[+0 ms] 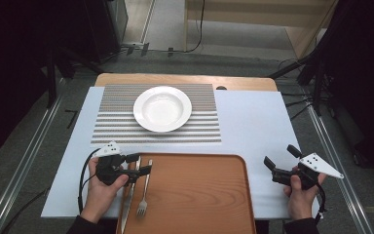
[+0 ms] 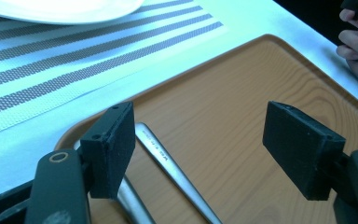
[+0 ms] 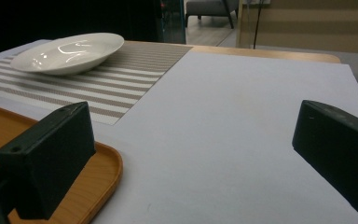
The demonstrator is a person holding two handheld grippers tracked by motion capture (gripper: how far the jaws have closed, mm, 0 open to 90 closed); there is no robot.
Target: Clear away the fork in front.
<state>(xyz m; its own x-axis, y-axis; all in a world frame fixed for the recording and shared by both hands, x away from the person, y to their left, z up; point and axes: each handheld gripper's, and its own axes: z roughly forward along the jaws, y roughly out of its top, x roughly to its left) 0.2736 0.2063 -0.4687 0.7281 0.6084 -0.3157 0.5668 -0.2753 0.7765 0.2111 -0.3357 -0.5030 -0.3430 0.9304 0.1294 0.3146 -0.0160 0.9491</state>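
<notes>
Here my left gripper (image 1: 139, 164) hangs spread over the fork (image 1: 144, 191) and probably a knife (image 1: 129, 197), ready to pinch one.

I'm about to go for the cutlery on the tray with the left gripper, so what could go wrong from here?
1. The knife and fork lie close side by side on the tray; the open left gripper might catch both.
2. The knife lies by the tray's rim, so a jaw may bump the rim.
3. Both lie flat, so the pads may slip off them.
</notes>
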